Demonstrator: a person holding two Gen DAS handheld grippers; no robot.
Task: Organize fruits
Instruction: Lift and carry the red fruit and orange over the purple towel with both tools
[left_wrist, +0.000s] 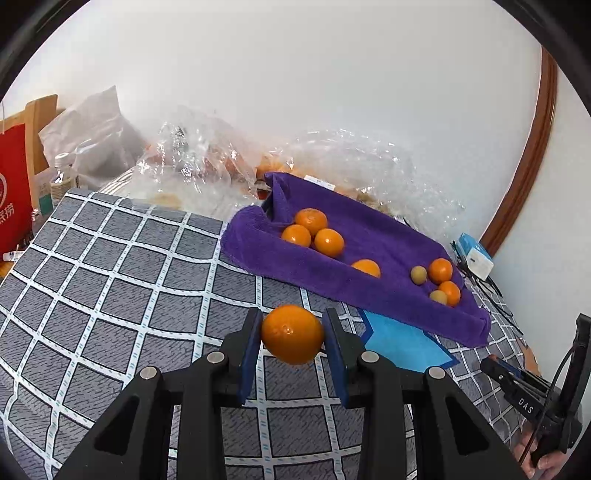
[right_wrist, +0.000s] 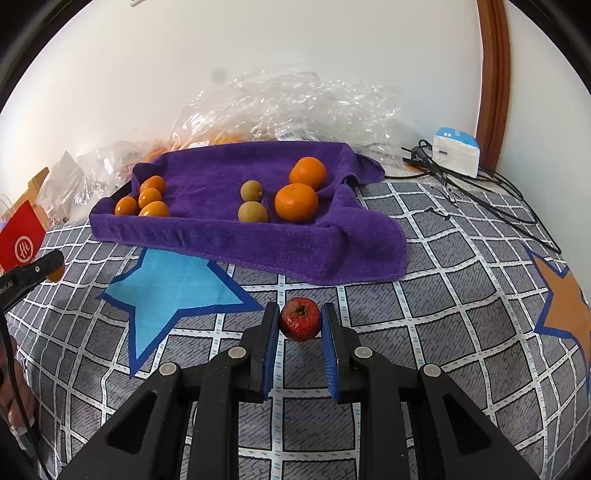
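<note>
Readable text: "DAS" in white on the right gripper's black body, seen at the lower right of the L wrist view. A red bag (right_wrist: 20, 242) carries a white round logo w/ "HL"-like letters; the L view shows part of its white Chinese characters, not fully legible. A fragment "bot.AI" shows on the black body at the left edge of the R wrist view.

Left gripper (left_wrist: 291, 334): jaws clamped on an orange (left_wrist: 292, 333), blue pads touching both sides, held above the grid-pattern cloth (left_wrist: 110, 266).

Right gripper (right_wrist: 300, 325): jaws closed around a small red fruit (right_wrist: 300, 324), dark calyx facing up; whether both pads touch cannot be told.

Purple towel (right_wrist: 258, 243) lines a tray-like hollow. Inside: four small oranges (right_wrist: 149, 197) grouped at the left end; two larger oranges (right_wrist: 296, 202) and two green-brown fruits (right_wrist: 253, 211) at the right end.

R view only: blue star print (right_wrist: 173, 284), orange star print (right_wrist: 565, 310), black cables (right_wrist: 480, 195). L view only: plastic bottle (left_wrist: 63, 177). Both views: white-blue box (right_wrist: 456, 151), clear plastic bags (right_wrist: 295, 107) behind the towel.
</note>
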